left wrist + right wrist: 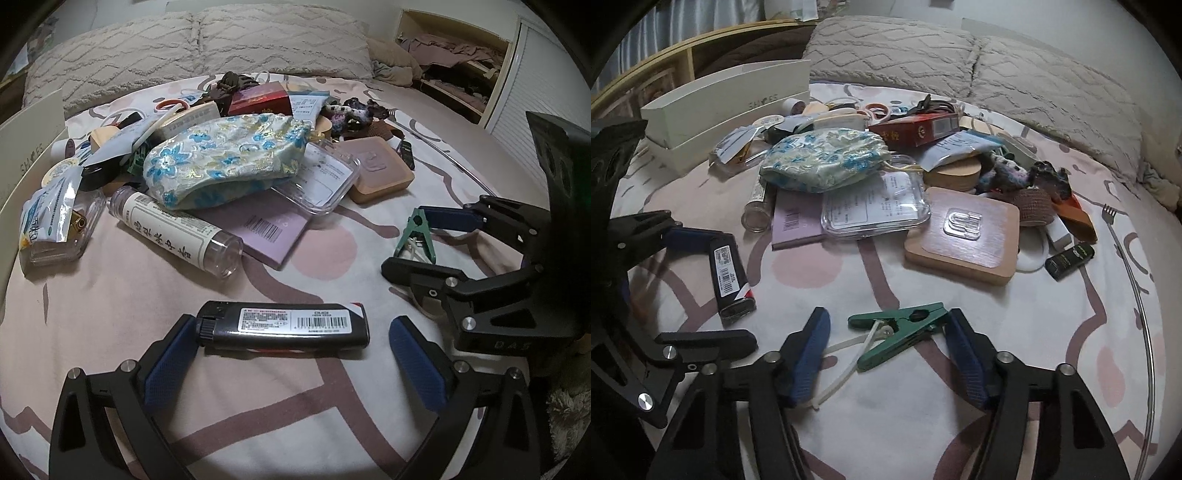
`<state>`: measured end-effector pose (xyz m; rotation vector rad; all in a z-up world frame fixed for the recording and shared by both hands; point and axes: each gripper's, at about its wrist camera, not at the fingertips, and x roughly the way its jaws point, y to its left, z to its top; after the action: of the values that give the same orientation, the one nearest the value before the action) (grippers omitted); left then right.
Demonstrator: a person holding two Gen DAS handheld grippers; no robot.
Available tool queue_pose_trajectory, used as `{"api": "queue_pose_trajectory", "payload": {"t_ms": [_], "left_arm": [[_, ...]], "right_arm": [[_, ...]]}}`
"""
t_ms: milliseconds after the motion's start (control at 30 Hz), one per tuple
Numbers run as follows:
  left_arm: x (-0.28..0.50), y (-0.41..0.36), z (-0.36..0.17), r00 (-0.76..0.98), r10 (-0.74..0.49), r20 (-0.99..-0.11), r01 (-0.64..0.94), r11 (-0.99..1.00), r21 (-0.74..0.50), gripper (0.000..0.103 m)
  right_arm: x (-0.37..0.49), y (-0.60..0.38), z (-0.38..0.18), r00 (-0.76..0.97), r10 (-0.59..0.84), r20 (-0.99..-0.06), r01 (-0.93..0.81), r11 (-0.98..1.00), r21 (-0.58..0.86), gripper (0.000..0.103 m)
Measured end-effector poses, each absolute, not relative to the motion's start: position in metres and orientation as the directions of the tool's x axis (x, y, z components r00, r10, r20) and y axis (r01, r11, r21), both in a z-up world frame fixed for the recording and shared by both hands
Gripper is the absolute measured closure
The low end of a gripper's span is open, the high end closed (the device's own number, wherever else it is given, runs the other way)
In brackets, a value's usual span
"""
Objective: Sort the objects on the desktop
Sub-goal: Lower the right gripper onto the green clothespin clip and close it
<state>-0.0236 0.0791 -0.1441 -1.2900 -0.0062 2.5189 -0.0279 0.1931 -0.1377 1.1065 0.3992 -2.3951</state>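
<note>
- The bed (923, 424), the soft patterned sheet that carries everything, will sag under any press; two pillows (207, 40) lie at twelve o'clock and a white shoe box (713, 107) at ten.
- The heap (229, 158) of sundries at bed centre is loose and would shift if nudged.
- The lighter (284, 325), light, stiff and slick, lies between our left gripper (295, 354), whose fingers stand wide and hold nothing; we would pinch its long flat sides.
- The green clip (901, 332), light and springy, lies between our right gripper (886, 358), fingers half-wide, one at its tip, no grip evident; we would squeeze across its body, clear of the white cord.
</note>
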Motion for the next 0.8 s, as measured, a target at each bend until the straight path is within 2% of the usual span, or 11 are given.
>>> {"api": "queue_pose_trajectory", "payload": {"t_ms": [67,267,567,800], "left_arm": [[-0.024,0.079,-0.144,-0.546,0.276,-0.791,-0.272,-0.951,-0.144,0.0],[-0.023,0.078,-0.143,-0.551,0.28,-0.786,-0.271,-0.951,-0.15,0.0],[-0.024,0.073,-0.141,-0.554,0.307,-0.774,-0.261,-0.947,-0.189,0.003],[-0.024,0.071,-0.141,-0.572,0.284,-0.769,-0.25,-0.954,-0.166,0.011]], "right_arm": [[-0.025,0.191,-0.137,-0.576,-0.289,-0.765,0.53,-0.844,-0.081,0.049],[-0.019,0.189,-0.135,-0.61,-0.274,-0.743,0.523,-0.844,-0.118,0.049],[-0.02,0.195,-0.131,-0.626,-0.277,-0.729,0.495,-0.863,-0.097,0.049],[-0.02,0.203,-0.127,-0.639,-0.289,-0.713,0.467,-0.882,-0.061,0.049]]}}
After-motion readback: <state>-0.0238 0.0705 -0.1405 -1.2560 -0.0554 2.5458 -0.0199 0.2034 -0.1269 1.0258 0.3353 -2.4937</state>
